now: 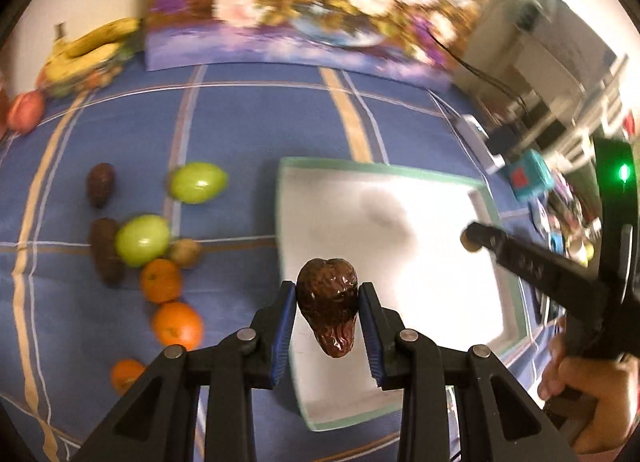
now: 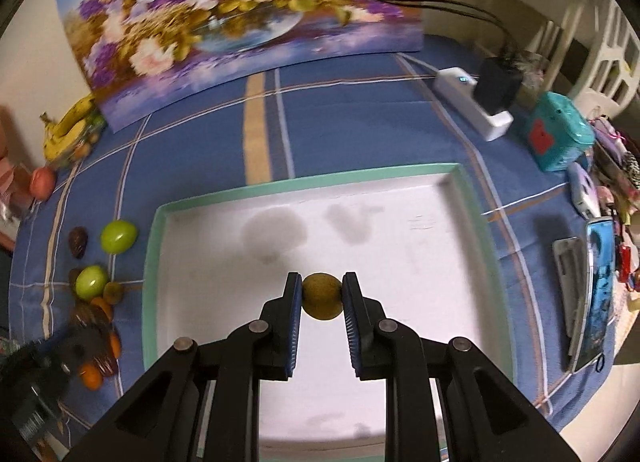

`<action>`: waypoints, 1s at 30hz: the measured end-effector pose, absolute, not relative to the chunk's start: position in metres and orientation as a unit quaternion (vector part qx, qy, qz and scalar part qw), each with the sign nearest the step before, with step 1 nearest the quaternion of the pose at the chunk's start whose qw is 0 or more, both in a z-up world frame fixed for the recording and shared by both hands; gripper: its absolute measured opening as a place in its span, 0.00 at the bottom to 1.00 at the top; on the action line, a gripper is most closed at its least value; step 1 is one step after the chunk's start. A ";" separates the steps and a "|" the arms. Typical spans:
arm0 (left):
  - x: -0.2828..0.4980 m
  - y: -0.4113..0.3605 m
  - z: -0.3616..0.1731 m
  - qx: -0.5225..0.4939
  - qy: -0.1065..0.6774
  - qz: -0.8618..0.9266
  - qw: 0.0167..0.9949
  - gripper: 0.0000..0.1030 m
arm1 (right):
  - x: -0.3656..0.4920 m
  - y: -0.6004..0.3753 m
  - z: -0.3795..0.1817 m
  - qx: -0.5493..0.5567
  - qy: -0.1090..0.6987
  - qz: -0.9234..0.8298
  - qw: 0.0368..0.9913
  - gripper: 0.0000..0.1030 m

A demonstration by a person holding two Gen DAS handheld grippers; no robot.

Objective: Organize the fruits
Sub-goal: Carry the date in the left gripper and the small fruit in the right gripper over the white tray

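Blue checked cloth on the counter [image 2: 340, 121] carries two green fruits [image 1: 198, 182], three oranges [image 1: 160, 280]. Left hand-held gripper [image 1: 327, 298] grips a date [image 1: 327, 306], right hand-held gripper [image 2: 322, 294] a kiwi [image 2: 322, 296], over the tray [image 2: 152, 262].

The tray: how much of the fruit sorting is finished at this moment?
Done: nothing lies in the white tray yet. In hand: the left gripper holds a dark brown wrinkled fruit at the tray's edge, and the right gripper holds a small brownish-green fruit over the tray. Left: two green fruits, oranges and more brown fruits on the blue cloth.
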State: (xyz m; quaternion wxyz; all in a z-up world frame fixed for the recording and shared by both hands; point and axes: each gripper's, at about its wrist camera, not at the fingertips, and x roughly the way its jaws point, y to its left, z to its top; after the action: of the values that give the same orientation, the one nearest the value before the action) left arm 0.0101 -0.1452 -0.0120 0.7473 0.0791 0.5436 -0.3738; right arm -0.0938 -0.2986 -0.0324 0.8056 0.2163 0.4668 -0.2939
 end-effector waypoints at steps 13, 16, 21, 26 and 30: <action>-0.018 -0.183 -0.054 0.168 0.560 -0.372 0.721 0.33 | -0.102 -0.312 -0.063 0.229 0.505 -0.293 0.779 0.21; -0.019 -0.186 -0.063 0.181 0.565 -0.365 0.717 0.33 | -0.101 -0.312 -0.072 0.231 0.518 -0.290 0.771 0.21; -0.021 -0.185 -0.068 0.189 0.565 -0.361 0.718 0.33 | -0.103 -0.311 -0.074 0.227 0.523 -0.289 0.769 0.21; -0.019 -0.183 -0.067 0.184 0.571 -0.361 0.714 0.33 | -0.106 -0.311 -0.072 0.230 0.524 -0.289 0.768 0.21; -0.017 -0.182 -0.062 0.181 0.574 -0.362 0.712 0.34 | -0.103 -0.314 -0.070 0.245 0.519 -0.278 0.770 0.22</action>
State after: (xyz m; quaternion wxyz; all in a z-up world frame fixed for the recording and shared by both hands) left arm -0.0172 -0.1819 -0.0617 0.7116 0.1812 0.5740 -0.3623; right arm -0.1026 -0.3136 -0.0700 0.7698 0.2455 0.5192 -0.2785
